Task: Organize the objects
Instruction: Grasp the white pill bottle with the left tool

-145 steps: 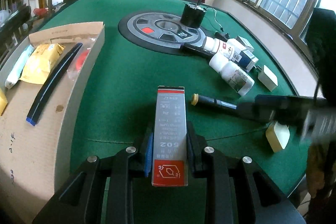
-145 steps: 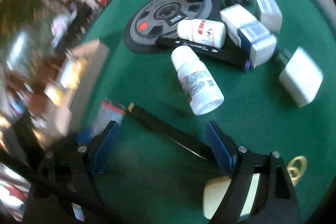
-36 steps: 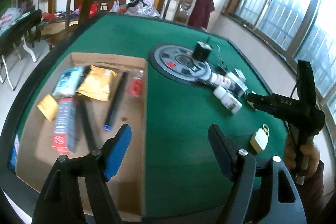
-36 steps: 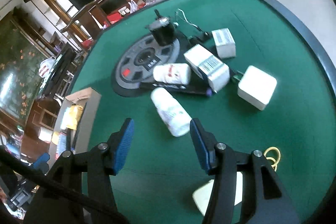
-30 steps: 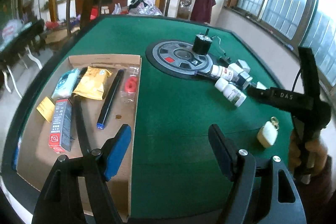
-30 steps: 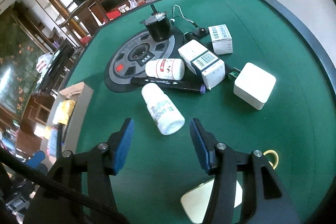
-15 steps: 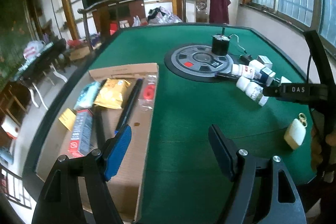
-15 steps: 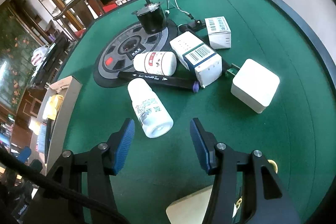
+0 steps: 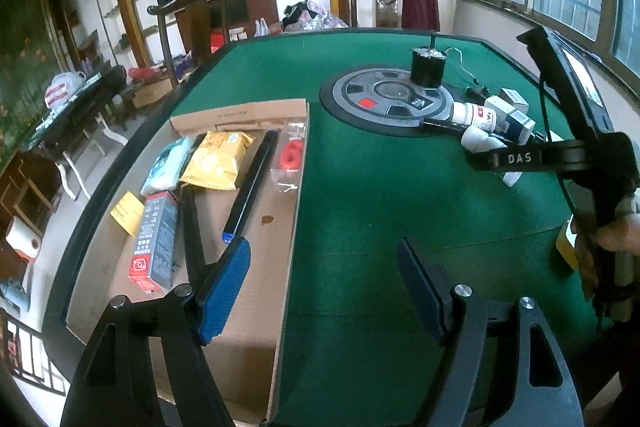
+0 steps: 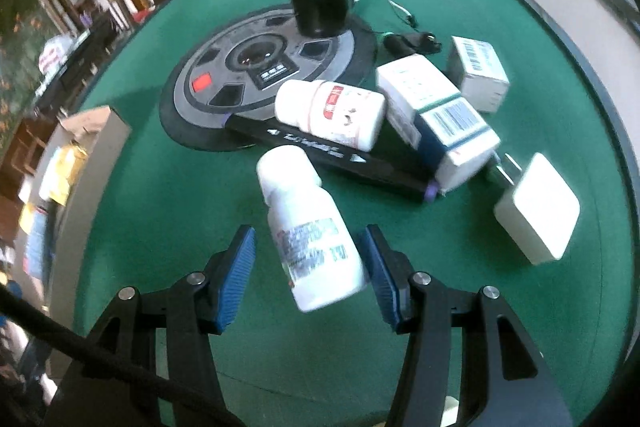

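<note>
The right gripper (image 10: 308,271) stands open astride the white bottle (image 10: 310,227) lying on the tabletop (image 10: 160,195), pads apart from it; closing off-centre could roll the round bottle away.

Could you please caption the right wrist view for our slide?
Open right gripper straddles a lying white plastic pill bottle on the green felt table.

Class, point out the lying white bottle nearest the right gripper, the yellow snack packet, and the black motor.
White bottle (image 10: 316,247), right wrist view, label.
Yellow snack packet (image 9: 218,161), left wrist view, centre.
Black motor (image 10: 320,11), right wrist view, side.
</note>
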`<state>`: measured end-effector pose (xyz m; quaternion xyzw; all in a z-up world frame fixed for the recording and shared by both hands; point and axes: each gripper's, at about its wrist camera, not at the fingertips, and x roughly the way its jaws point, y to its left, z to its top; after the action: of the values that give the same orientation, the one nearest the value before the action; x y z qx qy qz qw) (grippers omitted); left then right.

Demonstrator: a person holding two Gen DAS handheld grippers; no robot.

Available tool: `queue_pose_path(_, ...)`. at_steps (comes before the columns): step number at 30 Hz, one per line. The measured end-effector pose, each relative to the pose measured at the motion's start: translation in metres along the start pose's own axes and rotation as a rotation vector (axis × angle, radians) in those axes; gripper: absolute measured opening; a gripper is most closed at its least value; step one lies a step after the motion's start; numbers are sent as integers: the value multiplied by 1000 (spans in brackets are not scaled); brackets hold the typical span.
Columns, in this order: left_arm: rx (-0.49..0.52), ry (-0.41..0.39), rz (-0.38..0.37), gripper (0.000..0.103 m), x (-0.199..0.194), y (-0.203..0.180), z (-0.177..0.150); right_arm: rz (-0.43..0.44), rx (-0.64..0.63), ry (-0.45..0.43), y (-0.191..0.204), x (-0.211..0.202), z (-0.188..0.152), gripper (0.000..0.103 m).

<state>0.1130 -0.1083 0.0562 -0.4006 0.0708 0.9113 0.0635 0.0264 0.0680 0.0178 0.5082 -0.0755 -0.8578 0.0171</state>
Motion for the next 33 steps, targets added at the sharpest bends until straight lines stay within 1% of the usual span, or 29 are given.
queue_pose_path(2, -6, 10, -8, 70, 2, 2, 0, -13, -40, 7, 7, 2, -1, 52)
queue_pose_path(5, -18, 22, -22, 70, 5, 6, -1, 15, -94, 16, 16, -1, -6, 41)
queue_pose_path(7, -32, 35, -39, 70, 8, 9, 0, 75, -119, 42, 22, -4, -11, 42)
queue_pose_path(9, -50, 50, -60, 70, 12, 11, 0, 176, -133, 86, 25, -8, -20, 42)
queue_pose_path(11, -70, 68, -84, 70, 15, 13, 0, 254, -115, 100, 22, -14, -25, 42)
queue_pose_path(13, -87, 83, -106, 70, 18, 13, 0, 297, -77, 72, 13, -25, -26, 42)
queue_pose_path(14, -92, 88, -114, 70, 19, 12, 0, 308, -55, 39, 4, -33, -26, 42)
queue_pose_path(16, -99, 96, -120, 70, 22, 7, 3, 287, -32, -9, -8, -42, -24, 42)
queue_pose_path(19, -84, 93, -142, 70, 24, -14, 14, 253, 32, -96, -33, -53, -16, 46)
queue_pose_path(21, -44, 68, -153, 70, 26, -36, 24, 232, 92, -154, -51, -57, -11, 49)
queue_pose_path(23, -1, 49, -138, 70, 31, -56, 34, 207, 147, -200, -68, -60, -5, 51)
queue_pose_path(24, 21, 46, -135, 70, 35, -67, 39, 196, 169, -214, -74, -61, -2, 51)
queue_pose_path(26, 37, 66, -141, 70, 46, -82, 48, 173, 209, -233, -87, -59, 1, 51)
queue_pose_path(29, 28, 97, -158, 70, 56, -92, 53, 164, 256, -253, -102, -57, -1, 51)
queue_pose_path(33, 42, 96, -149, 70, 63, -100, 55, 176, 291, -263, -117, -52, -1, 51)
